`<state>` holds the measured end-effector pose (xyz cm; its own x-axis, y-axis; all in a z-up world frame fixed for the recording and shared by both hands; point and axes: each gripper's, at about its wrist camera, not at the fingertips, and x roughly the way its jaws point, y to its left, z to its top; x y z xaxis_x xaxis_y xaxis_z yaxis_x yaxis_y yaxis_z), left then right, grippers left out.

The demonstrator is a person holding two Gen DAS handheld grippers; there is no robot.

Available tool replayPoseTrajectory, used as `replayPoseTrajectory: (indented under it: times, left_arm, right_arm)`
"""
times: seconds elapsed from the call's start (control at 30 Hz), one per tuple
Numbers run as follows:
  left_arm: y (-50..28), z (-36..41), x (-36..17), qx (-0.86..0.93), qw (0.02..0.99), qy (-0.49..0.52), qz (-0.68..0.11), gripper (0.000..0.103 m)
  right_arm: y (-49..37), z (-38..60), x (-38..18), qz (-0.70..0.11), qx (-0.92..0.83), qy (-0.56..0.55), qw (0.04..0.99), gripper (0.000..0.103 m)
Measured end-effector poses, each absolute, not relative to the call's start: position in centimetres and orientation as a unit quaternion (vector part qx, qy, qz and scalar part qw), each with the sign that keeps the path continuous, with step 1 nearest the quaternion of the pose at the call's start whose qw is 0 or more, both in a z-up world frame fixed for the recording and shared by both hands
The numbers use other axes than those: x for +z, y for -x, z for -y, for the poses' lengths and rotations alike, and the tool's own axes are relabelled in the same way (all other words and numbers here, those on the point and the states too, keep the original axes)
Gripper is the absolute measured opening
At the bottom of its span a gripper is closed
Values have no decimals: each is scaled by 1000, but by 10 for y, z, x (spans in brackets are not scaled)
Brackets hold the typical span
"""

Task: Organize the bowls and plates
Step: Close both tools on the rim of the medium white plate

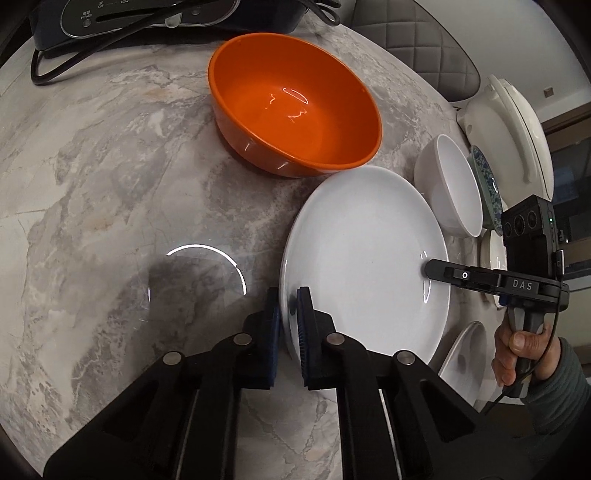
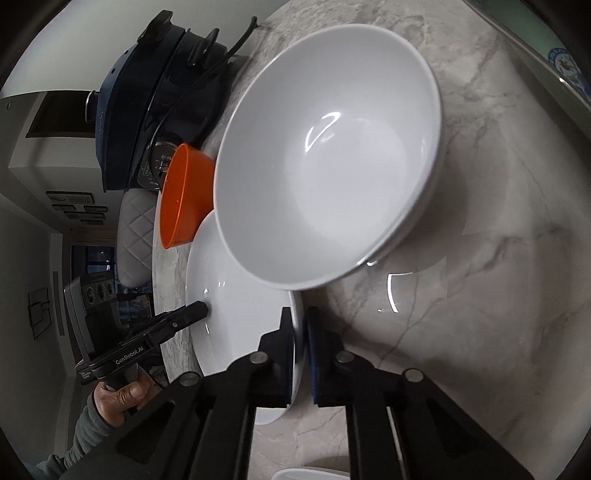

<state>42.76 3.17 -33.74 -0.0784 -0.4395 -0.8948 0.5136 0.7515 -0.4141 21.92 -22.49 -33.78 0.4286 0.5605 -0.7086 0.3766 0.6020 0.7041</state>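
Observation:
A white plate [image 1: 362,254] lies on the marble table; it also shows in the right wrist view [image 2: 236,314]. My left gripper [image 1: 288,306] is shut on its near rim. My right gripper [image 2: 300,325] is shut on the opposite rim and shows in the left wrist view [image 1: 428,269] at the plate's right edge. An orange bowl [image 1: 295,107] stands just beyond the plate, also seen in the right wrist view [image 2: 183,199]. A white bowl [image 2: 328,155] stands right beside the plate, also in the left wrist view [image 1: 450,184].
A dark blue appliance [image 1: 147,18] with a black cord sits at the back of the table. A patterned dish [image 1: 485,181], a large white lid [image 1: 513,133] and more white dishes [image 1: 461,354] stand at the right. A padded chair [image 1: 424,33] stands behind.

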Motion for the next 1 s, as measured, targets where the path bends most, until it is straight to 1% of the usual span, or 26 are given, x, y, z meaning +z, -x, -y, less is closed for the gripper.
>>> replayPoseTrajectory:
  times: [0.2,0.57,0.77,1.0]
  left_arm:
    - [-426,-30,-336,-344,686,-43,-640,7]
    - [-412,-47,-328,-342,685,-23,-643,7]
    - [-400,-62,-306,-343,694,-10,-633,7]
    - [-375,-72,-253,-352,710,-6,-610,7]
  right_arm:
    - [-219,217,-331,-537,55,-414,733,10]
    - [-216,214,-322,-532,56,-414,736,10]
    - [-210,207,-307,-524,60,-413,743,10]
    - [-197,200,-267,-504,71,-408,758,10]
